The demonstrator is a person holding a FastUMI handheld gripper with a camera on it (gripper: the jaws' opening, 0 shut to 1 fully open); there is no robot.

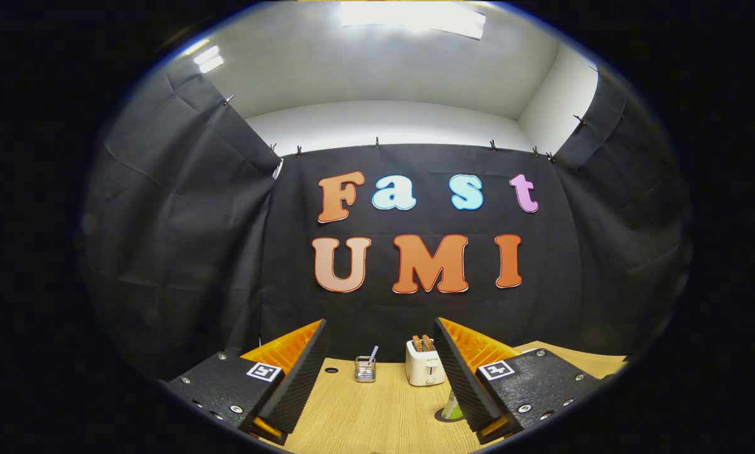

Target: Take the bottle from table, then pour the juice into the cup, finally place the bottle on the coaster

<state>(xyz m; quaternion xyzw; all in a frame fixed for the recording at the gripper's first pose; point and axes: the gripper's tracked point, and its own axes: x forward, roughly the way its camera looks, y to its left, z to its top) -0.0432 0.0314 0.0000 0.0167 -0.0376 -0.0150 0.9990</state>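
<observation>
Two fingers of gripper (379, 325) spread wide, pinching nothing, with bare wooden table (377, 416) between them. Just inside right finger and mostly hidden behind it: pale green bottle (453, 408), seemingly upright on dark round coaster (442, 415). Beyond fingers, near booth wall: small clear cup (365, 369) with thin stick inside, and white toaster (425, 367) just beside it. Wide spread suited equally to reaching in or to a release. Bottle on coaster matching task's wanted end, though too hidden for certainty.
</observation>
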